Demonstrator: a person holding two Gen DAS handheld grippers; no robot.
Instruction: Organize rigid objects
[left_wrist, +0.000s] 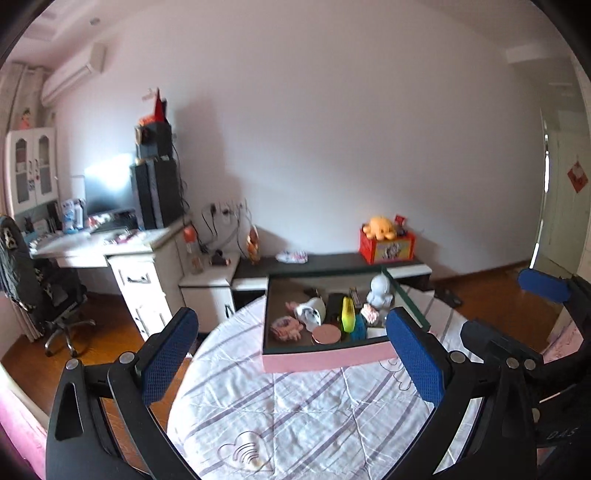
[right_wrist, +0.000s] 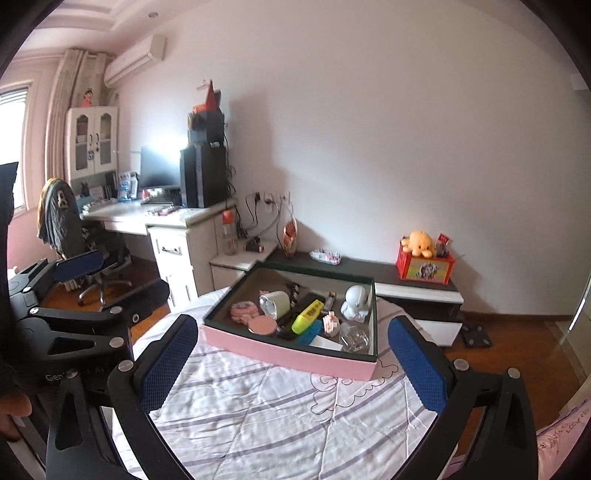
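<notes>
Right claw (right_wrist: 291, 363): black two-finger gripper with blue textured pads, jaws standing fully apart, gripping nothing, hovering short of the pink box.
Left claw (left_wrist: 291, 363): matching gripper, jaws likewise standing wide and empty, sitting beside the right one.
Landmark: shallow pink-walled cardboard box with dark interior (right_wrist: 295, 360), resting on the white quilted bed cover with purple stripes (right_wrist: 277, 417).
Contents: white round-headed figurine (right_wrist: 356, 301) occupying the box's far right corner; yellow highlighter (right_wrist: 308, 315) lying mid-box; cream cup (right_wrist: 275, 304) tipped on its side left of the highlighter; round pink disc (right_wrist: 263, 325) lying against the near wall.
Judgement: items are appearing gathered inside the box, presumably corralled so they are staying together; both claws standing clear suggests sorting is largely finishing.
</notes>
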